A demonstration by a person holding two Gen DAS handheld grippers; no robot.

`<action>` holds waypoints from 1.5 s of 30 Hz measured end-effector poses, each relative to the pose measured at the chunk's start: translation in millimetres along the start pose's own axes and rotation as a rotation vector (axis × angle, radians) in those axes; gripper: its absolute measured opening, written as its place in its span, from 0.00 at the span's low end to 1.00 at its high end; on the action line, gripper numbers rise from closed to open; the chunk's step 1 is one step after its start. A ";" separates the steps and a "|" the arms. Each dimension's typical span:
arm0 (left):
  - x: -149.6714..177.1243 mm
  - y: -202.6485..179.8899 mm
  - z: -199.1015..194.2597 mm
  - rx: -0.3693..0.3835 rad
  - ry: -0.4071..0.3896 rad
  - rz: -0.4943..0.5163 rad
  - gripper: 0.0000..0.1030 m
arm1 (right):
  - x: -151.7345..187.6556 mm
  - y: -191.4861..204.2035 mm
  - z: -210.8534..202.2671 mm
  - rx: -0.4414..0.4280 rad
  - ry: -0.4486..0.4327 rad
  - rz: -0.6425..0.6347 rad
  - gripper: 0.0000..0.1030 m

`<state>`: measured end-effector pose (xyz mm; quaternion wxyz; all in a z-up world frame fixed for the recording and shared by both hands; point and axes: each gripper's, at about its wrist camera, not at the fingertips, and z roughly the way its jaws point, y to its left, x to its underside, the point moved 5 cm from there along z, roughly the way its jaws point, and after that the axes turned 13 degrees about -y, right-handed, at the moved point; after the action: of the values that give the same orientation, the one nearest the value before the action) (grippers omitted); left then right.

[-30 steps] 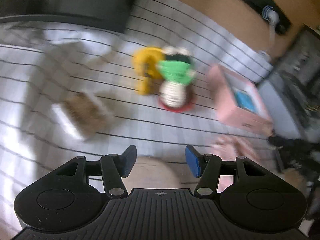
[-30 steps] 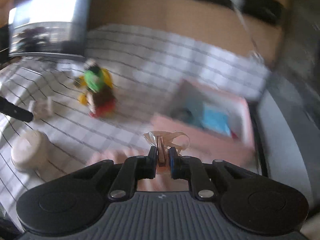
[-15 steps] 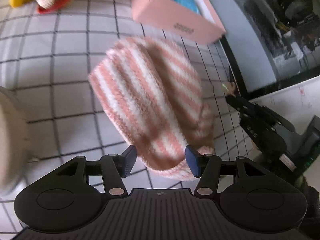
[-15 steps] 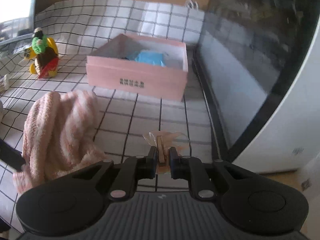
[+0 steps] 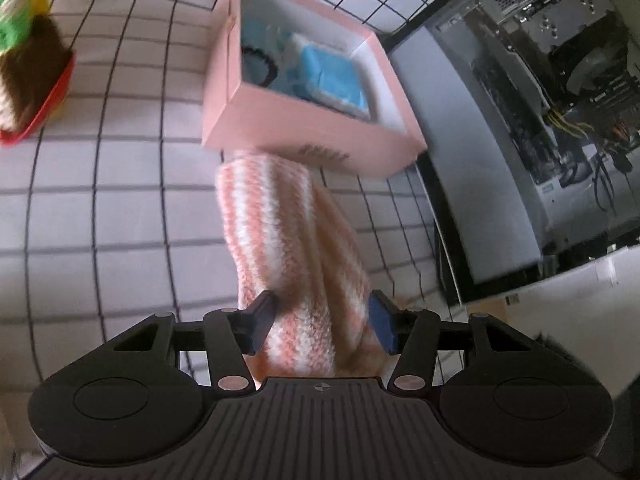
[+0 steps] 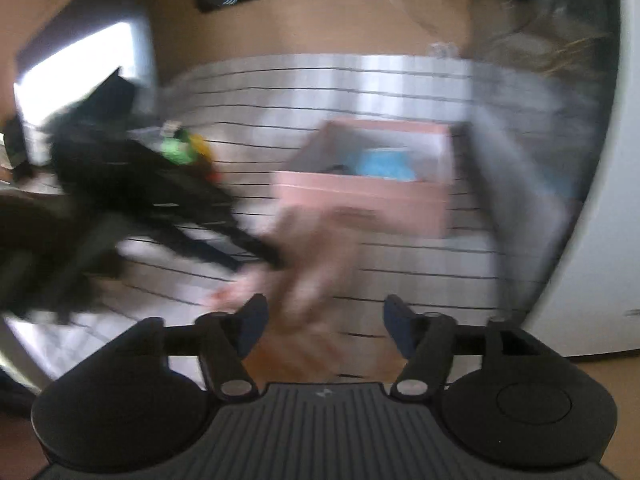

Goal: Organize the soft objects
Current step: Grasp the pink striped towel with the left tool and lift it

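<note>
A pink-and-white striped fuzzy sock (image 5: 280, 220) lies on the checked cloth, reaching from my left gripper (image 5: 320, 312) toward the pink box (image 5: 304, 144). The left jaws are closing, and both blue pads touch the sock's near end. My right gripper (image 6: 324, 320) is opening, its jaws wide apart with nothing gripped. The blurred sock (image 6: 316, 248) lies just beyond them. In the right wrist view the left gripper (image 6: 272, 258) comes in from the left onto the sock. The pink box (image 6: 360, 196) holds a blue soft item (image 5: 336, 76) and a black ring (image 5: 260, 64).
A plush toy (image 5: 28, 68) in green, brown and red stands at far left, also visible as a blurred plush toy (image 6: 180, 148). An open computer case (image 5: 560, 80) and a grey panel (image 5: 480, 160) flank the cloth on the right. A white cabinet (image 6: 600, 240) stands at right.
The left gripper swung from the plush toy to the sock and came down around its near end. The right jaws opened, and the small clear-wrapped item they held is gone from view.
</note>
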<state>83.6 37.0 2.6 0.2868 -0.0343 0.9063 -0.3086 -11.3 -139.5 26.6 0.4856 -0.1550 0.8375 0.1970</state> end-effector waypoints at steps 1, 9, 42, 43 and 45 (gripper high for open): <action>-2.4 0.4 1.6 -0.001 -0.003 -0.002 0.54 | 1.7 5.4 5.7 -0.033 0.016 0.004 0.68; 1.0 15.8 -5.5 -0.031 -0.011 -0.031 0.54 | 40.9 37.1 60.7 -0.012 0.182 -0.196 0.68; -0.2 82.6 -67.9 -0.126 -0.202 -0.167 0.54 | 14.3 59.4 123.6 -0.156 0.180 -0.192 0.22; -8.9 74.7 -63.5 -0.152 -0.213 -0.113 0.54 | 12.4 56.8 115.7 -0.148 0.169 -0.186 0.36; -22.6 54.2 -58.5 -0.204 -0.240 0.044 0.54 | 8.1 51.6 97.7 -0.108 0.120 -0.189 0.53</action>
<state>77.0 117.7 20.2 0.3946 -0.0799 0.8928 -0.2020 35.0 -48.0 -15.2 0.4418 -0.2705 0.8350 0.1854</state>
